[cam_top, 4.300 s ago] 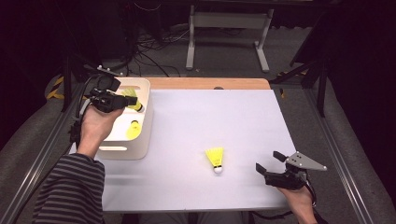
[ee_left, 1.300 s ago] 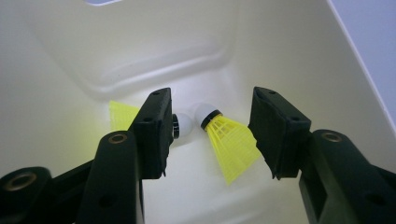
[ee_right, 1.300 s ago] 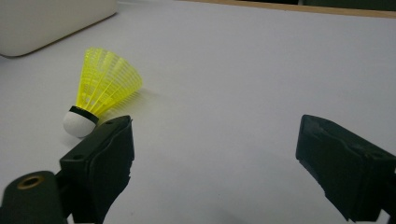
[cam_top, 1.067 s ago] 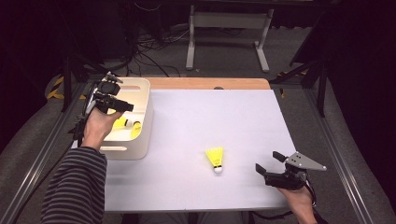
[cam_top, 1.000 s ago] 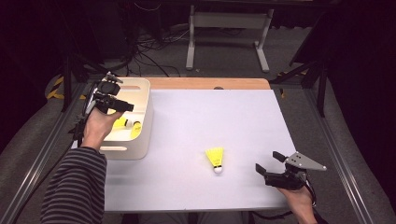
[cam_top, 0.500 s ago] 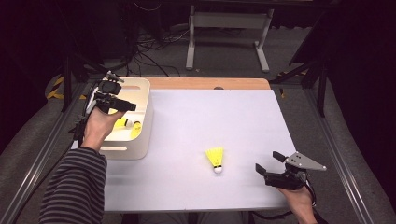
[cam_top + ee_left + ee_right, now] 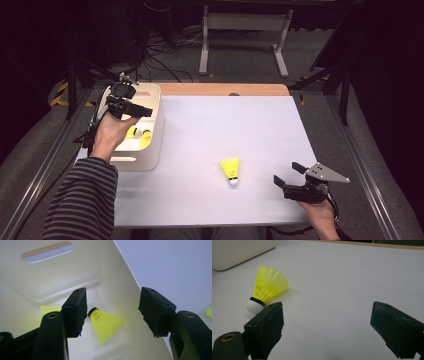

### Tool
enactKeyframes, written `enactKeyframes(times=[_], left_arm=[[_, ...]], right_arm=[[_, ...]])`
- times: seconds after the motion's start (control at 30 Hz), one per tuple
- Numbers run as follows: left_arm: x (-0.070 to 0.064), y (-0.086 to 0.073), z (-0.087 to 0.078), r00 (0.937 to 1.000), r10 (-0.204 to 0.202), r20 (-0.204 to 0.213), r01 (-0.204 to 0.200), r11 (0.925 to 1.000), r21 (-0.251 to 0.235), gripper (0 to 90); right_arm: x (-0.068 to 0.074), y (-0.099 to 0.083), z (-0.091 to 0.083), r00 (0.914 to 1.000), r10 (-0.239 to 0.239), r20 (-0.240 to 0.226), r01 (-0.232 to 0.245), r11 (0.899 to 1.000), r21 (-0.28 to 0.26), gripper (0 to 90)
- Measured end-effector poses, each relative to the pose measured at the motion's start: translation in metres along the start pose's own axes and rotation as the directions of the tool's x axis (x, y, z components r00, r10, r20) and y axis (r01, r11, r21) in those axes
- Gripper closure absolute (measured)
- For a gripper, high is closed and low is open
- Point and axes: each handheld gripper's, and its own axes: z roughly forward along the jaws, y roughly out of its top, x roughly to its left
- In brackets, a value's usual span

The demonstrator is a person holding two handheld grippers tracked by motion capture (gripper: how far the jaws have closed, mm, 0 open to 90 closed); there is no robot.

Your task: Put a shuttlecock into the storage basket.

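A cream bin (image 7: 150, 150) sits at the left edge of the white table (image 7: 220, 125), toward the far left corner. The left gripper (image 7: 131, 106) hangs over the bin's far half, its jaws apart and empty. In the left gripper view those jaws frame the bin's inner wall (image 7: 75, 272) and floor, where a yellow shuttlecock (image 7: 105, 323) lies on its side; its cork end is tucked behind the left jaw, so just a dark band shows. A second patch of yellow (image 7: 48, 310) peeks out past that same jaw, too hidden to make out clearly. In the high view the left hand (image 7: 112, 135) covers much of the bin's inside, leaving bits of yellow and a white cork (image 7: 140, 135) visible.

Another shuttlecock (image 7: 230, 171) lies on the open table toward the near right corner, cork end nearest the person. The right gripper (image 7: 289, 176) rests just beside it, near the front edge, jaws wide apart with nothing between them. In the right gripper view this shuttlecock (image 7: 268, 288) lies beyond the left jaw, apart from it, skirt tilted up and away. The right hand (image 7: 320, 217) is cut off by the picture's bottom.
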Motion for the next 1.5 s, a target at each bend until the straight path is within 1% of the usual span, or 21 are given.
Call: enactKeyframes(times=[0.1,0.37,0.43,0.63,0.67,0.7,0.77,0.93,1.1,1.13,1.2,1.3,1.4,1.47,1.5], left_arm=[[-0.002,0.001,-0.001,1.0000,0.000,0.005,0.000,1.0000,-0.002,40.5],[-0.009,0.002,-0.003,0.9996,0.018,0.020,-0.018,0.9996,-0.022,40.6],[-0.010,0.002,-0.003,0.9995,0.016,0.026,-0.016,0.9997,-0.020,40.6],[-0.016,0.004,-0.006,0.9987,0.035,0.037,-0.034,0.9990,-0.029,40.5],[-0.019,0.004,-0.006,0.9984,0.043,0.037,-0.042,0.9985,-0.036,40.5],[-0.020,0.005,-0.007,0.9981,0.043,0.044,-0.042,0.9986,-0.033,40.5],[-0.023,0.005,-0.007,0.9978,0.050,0.045,-0.049,0.9982,-0.034,40.5],[-0.030,0.006,-0.005,0.9959,0.068,0.060,-0.066,0.9971,-0.037,40.5],[-0.036,0.007,-0.004,0.9942,0.084,0.066,-0.082,0.9960,-0.036,40.4],[-0.039,0.007,-0.004,0.9934,0.092,0.070,-0.089,0.9953,-0.038,40.4],[-0.041,0.006,-0.004,0.9932,0.091,0.074,-0.088,0.9954,-0.038,40.4],[-0.047,0.005,-0.001,0.9907,0.104,0.087,-0.101,0.9941,-0.040,40.4],[-0.050,0.005,0.000,0.9899,0.112,0.087,-0.109,0.9933,-0.040,40.3],[-0.053,0.004,0.001,0.9880,0.124,0.093,-0.120,0.9919,-0.040,40.2],[-0.055,0.004,0.001,0.9875,0.124,0.098,-0.120,0.9919,-0.040,40.2]], right_arm=[[0.000,0.000,0.000,1.0000,0.000,-0.001,0.000,1.000,-0.001,11.8],[0.000,0.000,0.000,1.0000,-0.002,-0.003,0.002,1.000,0.000,11.8],[0.000,0.000,0.000,1.0000,-0.002,-0.003,0.002,1.000,0.000,11.8],[0.000,0.000,0.000,1.0000,-0.003,-0.002,0.003,1.000,0.000,11.8],[0.000,0.000,0.000,1.0000,-0.003,-0.002,0.003,1.000,0.000,11.8],[0.000,0.000,0.000,1.0000,-0.003,-0.002,0.003,1.000,0.000,11.8],[0.000,0.000,0.000,1.0000,-0.004,-0.002,0.004,1.000,0.000,11.9],[0.000,0.000,0.000,1.0000,-0.004,-0.002,0.004,1.000,-0.001,11.8],[0.000,0.000,0.000,1.0000,-0.007,-0.002,0.007,1.000,-0.003,11.8],[0.000,0.000,0.000,1.0000,-0.007,-0.001,0.007,1.000,-0.003,11.8],[0.000,0.000,0.000,1.0000,-0.008,-0.002,0.008,1.000,-0.003,11.8],[0.000,0.000,0.000,1.0000,-0.007,-0.003,0.007,1.000,-0.003,11.8],[0.000,0.000,0.000,1.0000,-0.007,-0.003,0.007,1.000,-0.003,11.8],[0.000,0.000,0.000,1.0000,-0.007,-0.002,0.007,1.000,-0.004,11.8],[0.000,0.000,0.000,1.0000,-0.007,-0.002,0.007,1.000,-0.004,11.8]])
